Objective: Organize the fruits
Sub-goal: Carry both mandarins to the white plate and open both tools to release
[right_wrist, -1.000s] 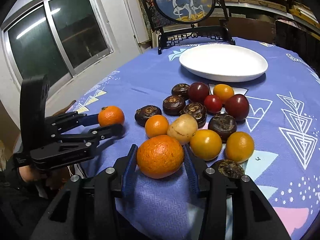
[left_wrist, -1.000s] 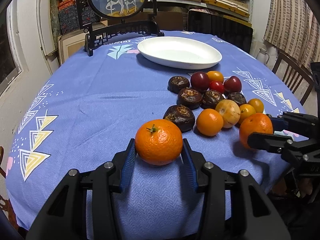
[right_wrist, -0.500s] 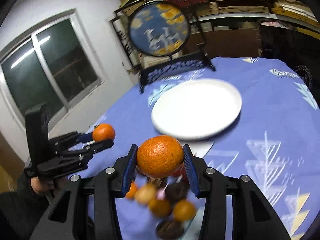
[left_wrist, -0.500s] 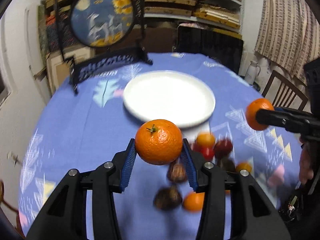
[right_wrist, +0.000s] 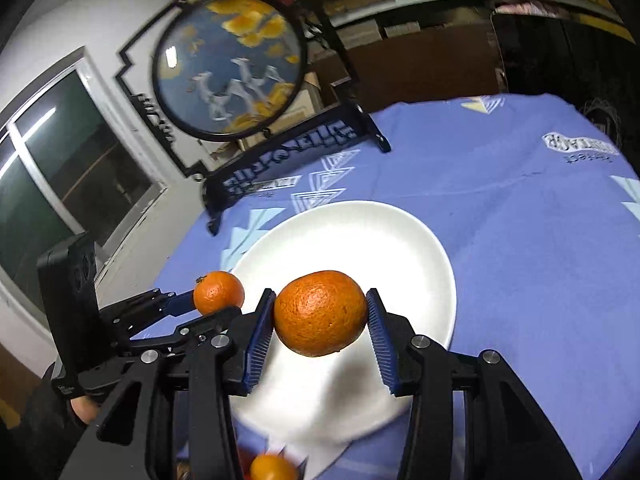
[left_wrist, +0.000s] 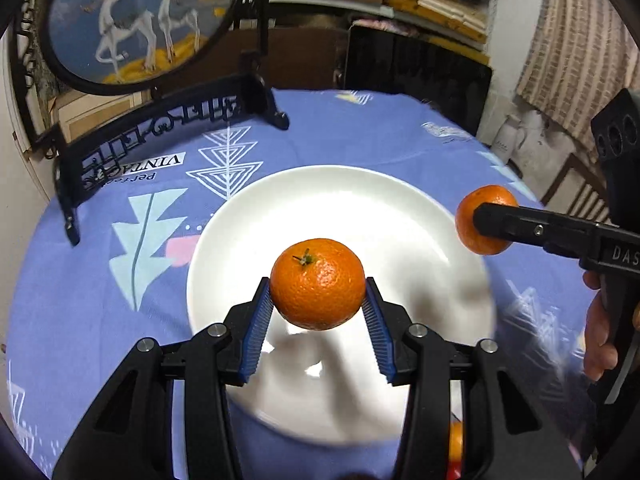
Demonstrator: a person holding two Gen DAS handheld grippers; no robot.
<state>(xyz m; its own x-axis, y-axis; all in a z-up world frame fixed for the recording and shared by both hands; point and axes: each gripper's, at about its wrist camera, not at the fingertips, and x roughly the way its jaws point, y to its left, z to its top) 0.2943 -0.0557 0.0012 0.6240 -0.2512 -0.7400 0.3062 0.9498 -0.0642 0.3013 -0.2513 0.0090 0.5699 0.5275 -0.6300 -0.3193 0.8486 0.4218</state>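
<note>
Orange, stem-topped mandarin (left_wrist: 317, 283) sits pinched between the left gripper's (left_wrist: 318, 312) blue ribbed pads, above the round white plate (left_wrist: 360, 200) on the blue patterned tablecloth (left_wrist: 100, 280). Right wrist view: the right gripper (right_wrist: 320, 316) clamps a rounder orange tangerine (right_wrist: 320, 313) over the plate's near side.

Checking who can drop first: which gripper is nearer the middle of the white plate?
Left. The left gripper holds its orange over the middle of the plate; the right gripper holds its orange over the plate's right rim.

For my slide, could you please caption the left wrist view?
Left claw holds a mandarin above the white plate.
</note>
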